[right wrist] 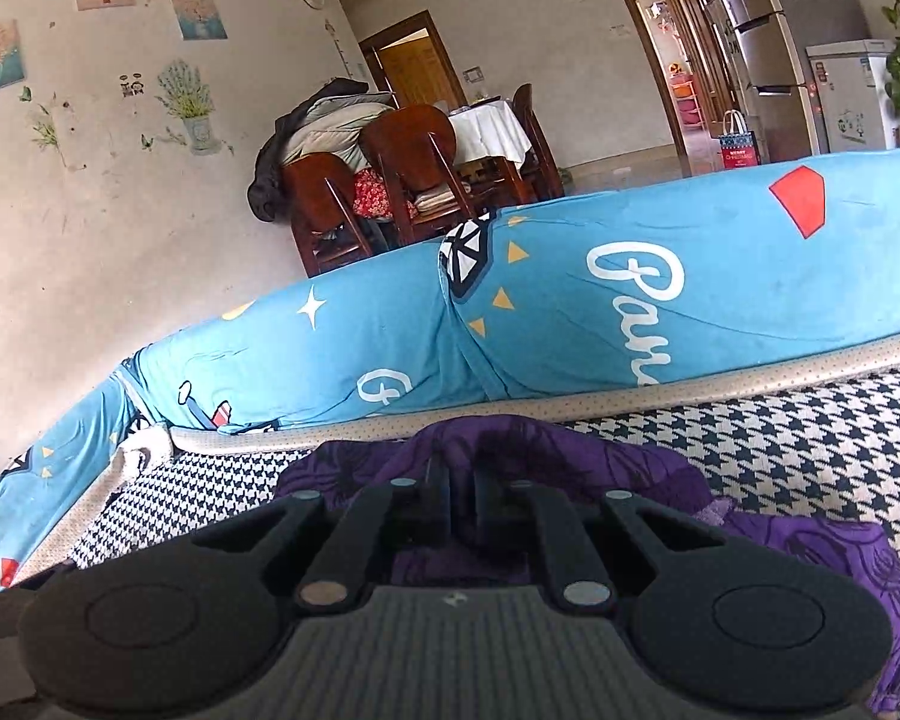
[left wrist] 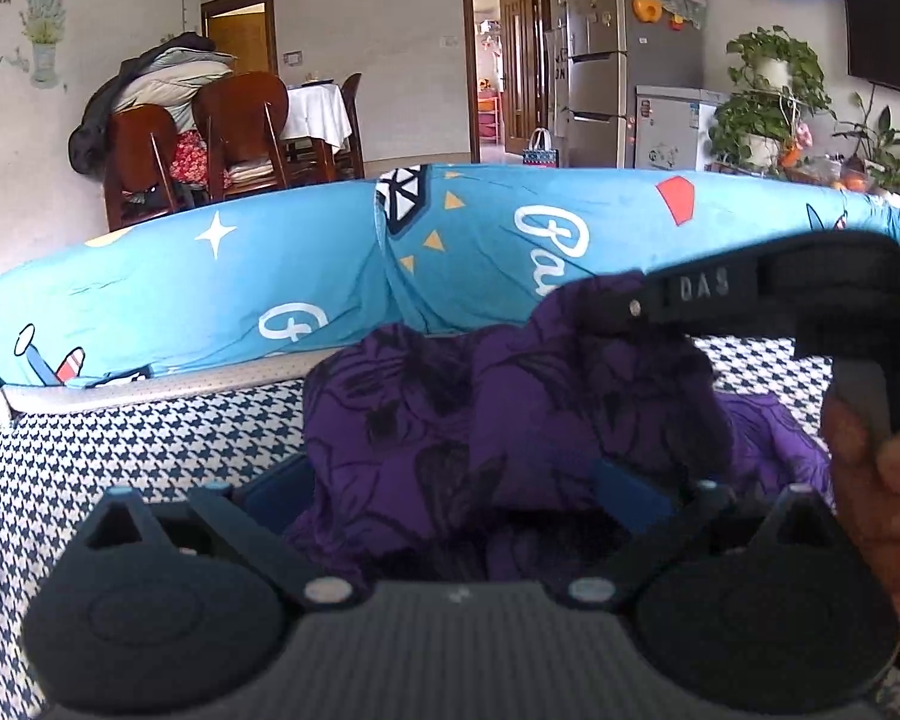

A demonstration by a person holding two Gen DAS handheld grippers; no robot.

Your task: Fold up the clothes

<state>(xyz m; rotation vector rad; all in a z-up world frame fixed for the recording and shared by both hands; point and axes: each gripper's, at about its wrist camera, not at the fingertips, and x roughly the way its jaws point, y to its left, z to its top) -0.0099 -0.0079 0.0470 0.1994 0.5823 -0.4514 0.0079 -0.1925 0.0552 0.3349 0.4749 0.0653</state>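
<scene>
The left gripper (left wrist: 456, 480) stands wide, its blue fingers (left wrist: 279, 489) spread either side of the purple garment (left wrist: 450, 408), pads apart from it as far as shows. The garment lies bunched on the houndstooth cover (left wrist: 90, 450), near the blue cushion (left wrist: 270, 276). To the right, the right gripper (right wrist: 462, 498) is pinched narrow on a fold of the garment.

Daylight filled the room evenly, soft and fairly bright, in both of my 2 views. The brightest spot was the far doorway (left wrist: 501, 60), nearly washed out. The wall (right wrist: 120, 228) stayed pale with no hard shadows. My left tool (left wrist: 456, 480) sat close to the lens and looked soft, its body dim. Fisheye bending curved the blue cushion (left wrist: 240, 276) and darkened the frame corners.
</scene>
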